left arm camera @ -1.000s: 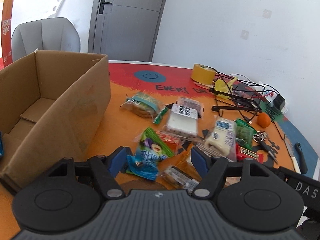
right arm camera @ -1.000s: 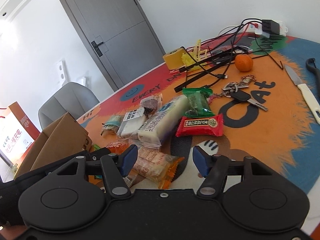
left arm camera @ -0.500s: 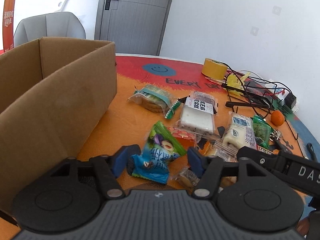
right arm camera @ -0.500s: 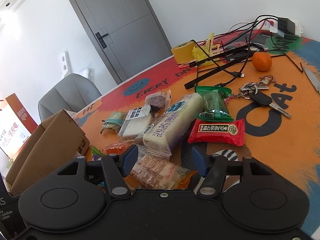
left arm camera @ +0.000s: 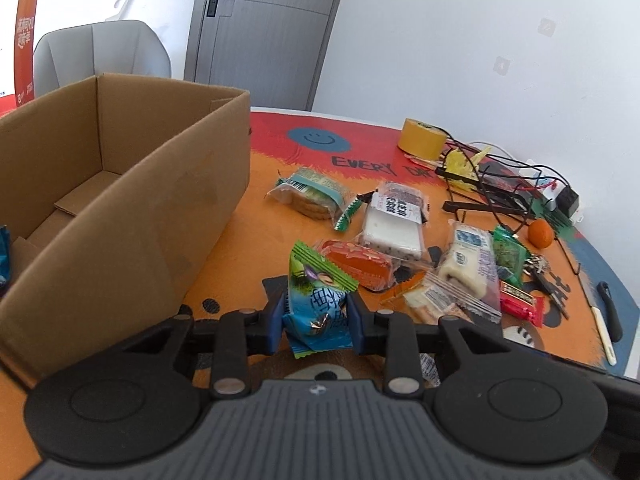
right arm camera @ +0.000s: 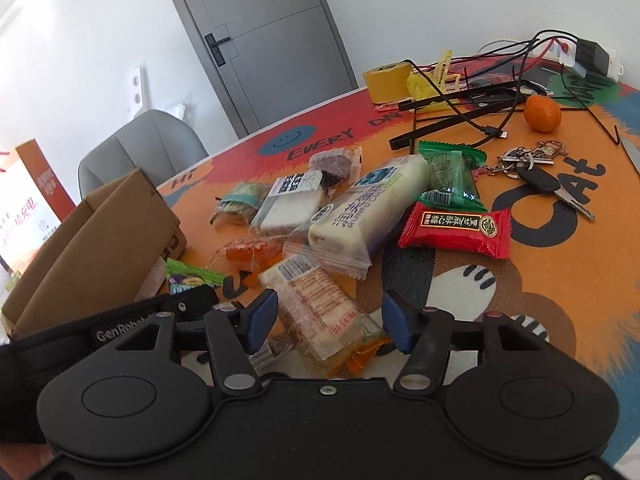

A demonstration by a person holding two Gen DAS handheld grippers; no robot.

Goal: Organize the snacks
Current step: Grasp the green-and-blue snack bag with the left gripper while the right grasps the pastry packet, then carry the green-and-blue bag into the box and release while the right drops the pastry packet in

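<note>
My left gripper (left arm camera: 316,320) is shut on a blue and green snack packet (left arm camera: 316,304), held just above the table beside the open cardboard box (left arm camera: 120,184). My right gripper (right arm camera: 328,320) is open, its fingers either side of an orange-edged clear wafer packet (right arm camera: 320,312) on the table. Several other snacks lie in a heap: a long white cake bar (right arm camera: 368,204), a red packet (right arm camera: 456,224), a green packet (right arm camera: 452,172), a white cake slice (left arm camera: 394,228) and a biscuit pack (left arm camera: 312,196).
A blue packet (left arm camera: 3,256) lies in the box at its left edge. A tape roll (left arm camera: 420,138), tangled cables (left arm camera: 500,188), a tangerine (right arm camera: 542,114), keys (right arm camera: 532,168) and a knife (left arm camera: 602,332) lie on the right. A grey chair (left arm camera: 104,52) stands behind the box.
My left gripper has closed on the blue and green packet and lifted it slightly. My right gripper has moved forward and down, its fingers now around the wafer packet.
</note>
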